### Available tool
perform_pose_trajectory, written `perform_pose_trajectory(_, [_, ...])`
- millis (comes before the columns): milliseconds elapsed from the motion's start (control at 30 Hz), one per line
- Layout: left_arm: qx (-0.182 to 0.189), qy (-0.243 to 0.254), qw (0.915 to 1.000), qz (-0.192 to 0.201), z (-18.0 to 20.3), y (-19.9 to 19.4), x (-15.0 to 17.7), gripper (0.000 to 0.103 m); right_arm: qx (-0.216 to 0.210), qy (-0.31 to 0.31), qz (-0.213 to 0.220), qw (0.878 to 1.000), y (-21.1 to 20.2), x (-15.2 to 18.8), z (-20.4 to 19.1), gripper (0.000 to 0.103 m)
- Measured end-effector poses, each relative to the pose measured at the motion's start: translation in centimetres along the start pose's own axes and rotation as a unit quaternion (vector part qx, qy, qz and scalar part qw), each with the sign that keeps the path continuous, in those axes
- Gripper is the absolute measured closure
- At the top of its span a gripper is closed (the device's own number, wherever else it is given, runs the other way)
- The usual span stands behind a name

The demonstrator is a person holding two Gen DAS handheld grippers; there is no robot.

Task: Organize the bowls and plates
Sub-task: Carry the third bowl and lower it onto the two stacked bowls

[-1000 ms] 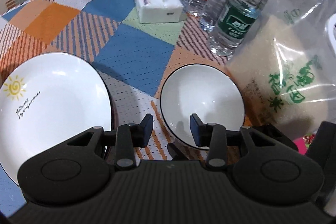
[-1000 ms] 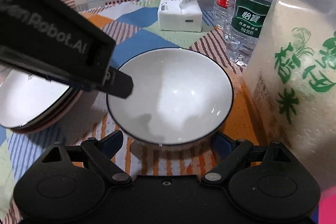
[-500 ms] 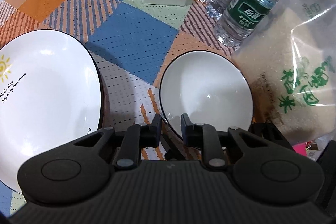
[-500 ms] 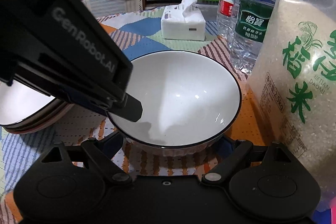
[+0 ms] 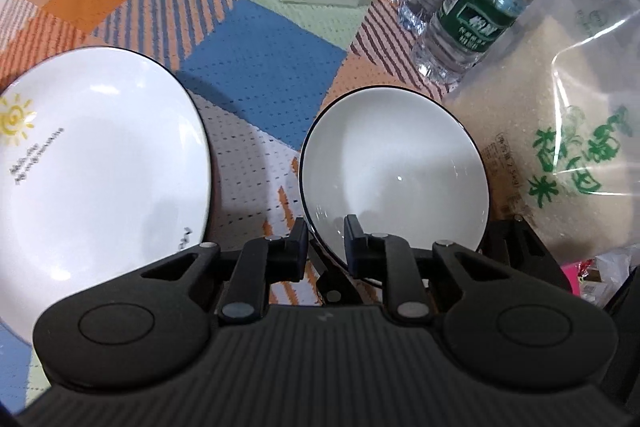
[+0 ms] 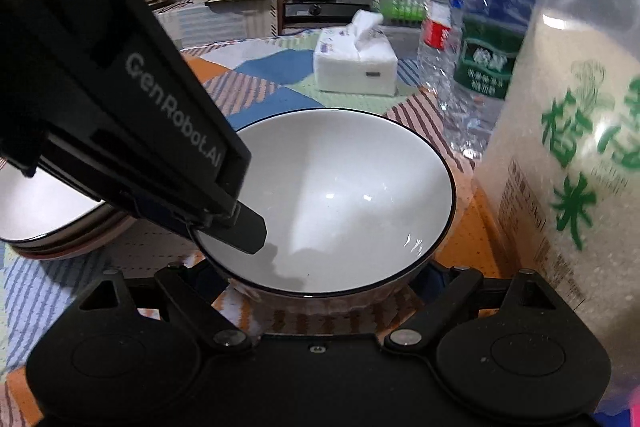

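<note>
Our left claw (image 5: 326,231) is clamped on the bowl (image 5: 394,171) at its near rim. Our right claw (image 6: 320,275) is wide open, bowl sitting between its fingers, pads not pressing; plate (image 5: 92,167) lies left of the left claw.

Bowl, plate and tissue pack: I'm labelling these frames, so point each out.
bowl (image 5: 394,167), left wrist view, inner floor.
plate (image 5: 100,163), left wrist view, white centre.
tissue pack (image 6: 356,73), right wrist view, front face.

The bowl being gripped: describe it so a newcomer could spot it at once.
On the patchwork tablecloth, just left of the rice bag, sits a white bowl. Unlike the sun-printed plate, it is deep, plain and black-rimmed, its near rim pinched by the left gripper.
</note>
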State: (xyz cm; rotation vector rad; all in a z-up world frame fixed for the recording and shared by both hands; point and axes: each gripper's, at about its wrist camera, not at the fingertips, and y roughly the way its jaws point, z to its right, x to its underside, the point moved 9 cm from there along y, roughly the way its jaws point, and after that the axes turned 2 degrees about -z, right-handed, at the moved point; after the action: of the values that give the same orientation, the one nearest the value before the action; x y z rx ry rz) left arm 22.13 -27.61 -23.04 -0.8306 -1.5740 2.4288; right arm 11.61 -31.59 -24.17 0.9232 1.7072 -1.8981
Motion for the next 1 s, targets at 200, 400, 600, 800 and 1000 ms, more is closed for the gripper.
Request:
perform_pose_trajectory(200, [-0.012, -0.009, 0.9998, 0.012, -0.6, -3.5, 0.1, 0.086, -0.016, -0.008, 0.011, 1.000, -1.8, -1.6, -1.6, 0.010])
perform_pose_trajectory(400, [-0.011, -0.015, 0.9995, 0.026, -1.6, -7.1, 0.0, 0.086, -0.016, -0.027, 0.027, 0.999, -4.1, -3.3, -3.5, 0.010])
perform_pose_trajectory(600, [-0.024, -0.021, 0.9983, 0.048, -3.3, -10.8, -0.2, 0.086, -0.025, -0.051, 0.044, 0.997, -6.1, -5.5, -6.0, 0.010])
perform_pose_trajectory(800, [-0.044, -0.028, 0.9957, 0.076, -5.9, -14.4, -0.7, 0.086, -0.042, -0.083, 0.064, 0.994, -7.2, -7.9, -9.0, 0.010])
perform_pose_trajectory(1000, [-0.072, -0.052, 0.9915, 0.096, -10.6, -17.8, -0.9, 0.086, -0.083, -0.117, 0.084, 0.986, -7.1, -10.5, -13.3, 0.010])
